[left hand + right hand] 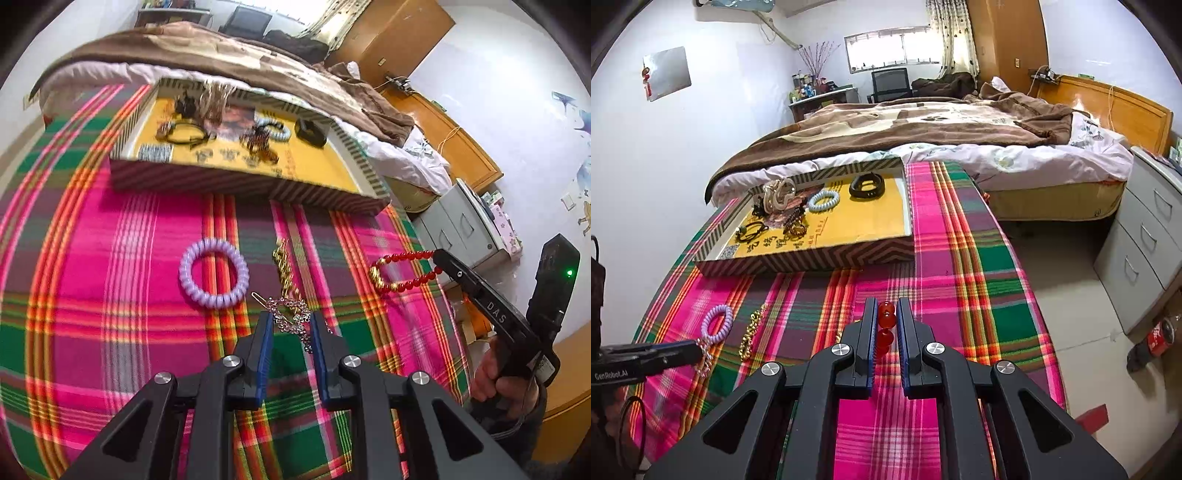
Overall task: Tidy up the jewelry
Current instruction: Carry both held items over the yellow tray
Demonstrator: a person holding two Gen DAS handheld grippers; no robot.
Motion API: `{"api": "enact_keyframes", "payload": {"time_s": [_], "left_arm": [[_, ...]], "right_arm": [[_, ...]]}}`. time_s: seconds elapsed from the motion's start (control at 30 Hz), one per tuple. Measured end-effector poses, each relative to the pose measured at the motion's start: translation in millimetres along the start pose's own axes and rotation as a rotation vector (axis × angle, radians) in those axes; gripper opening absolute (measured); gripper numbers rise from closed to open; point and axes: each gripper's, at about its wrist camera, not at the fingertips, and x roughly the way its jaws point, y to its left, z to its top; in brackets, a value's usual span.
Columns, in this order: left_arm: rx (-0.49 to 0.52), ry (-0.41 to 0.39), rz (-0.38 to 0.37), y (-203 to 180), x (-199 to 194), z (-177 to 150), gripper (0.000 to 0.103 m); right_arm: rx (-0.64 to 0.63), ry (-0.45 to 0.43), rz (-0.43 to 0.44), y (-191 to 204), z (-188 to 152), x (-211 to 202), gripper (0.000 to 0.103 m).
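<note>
My left gripper [290,319] stands open around a silver rhinestone chain [290,314] lying on the plaid cloth; the chain also shows in the right wrist view [703,356]. My right gripper [886,317] is shut on a red bead bracelet [885,326], which hangs lifted above the cloth in the left wrist view [402,271]. A purple coil hair tie [213,273] and a gold twisted chain [284,269] lie on the cloth near the left gripper. A striped tray with a yellow floor [314,162] holds several pieces of jewelry.
The plaid cloth [960,258] covers a table beside a bed [923,122]. A grey drawer unit [1145,229] stands at the right. A dark soda bottle [1152,343] lies on the floor.
</note>
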Motion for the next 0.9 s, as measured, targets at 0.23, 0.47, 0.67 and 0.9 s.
{"api": "enact_keyframes", "payload": {"time_s": [0.23, 0.47, 0.67, 0.9], "left_arm": [[0.066, -0.072, 0.075, -7.5, -21.9, 27.1, 0.021], [0.093, -0.113, 0.098, -8.2, -29.6, 61.1, 0.021], [0.101, -0.129, 0.118, -5.6, -22.4, 88.2, 0.021], [0.1, -0.129, 0.137, 0.8, -2.9, 113.8, 0.021]], "right_arm": [[-0.017, -0.042, 0.013, 6.4, 21.1, -9.1, 0.01], [-0.03, -0.077, 0.04, 9.6, 46.8, -10.6, 0.01], [-0.04, -0.089, 0.06, 14.1, 70.3, -0.7, 0.01], [-0.045, -0.077, 0.078, 18.0, 97.9, 28.1, 0.01]]}}
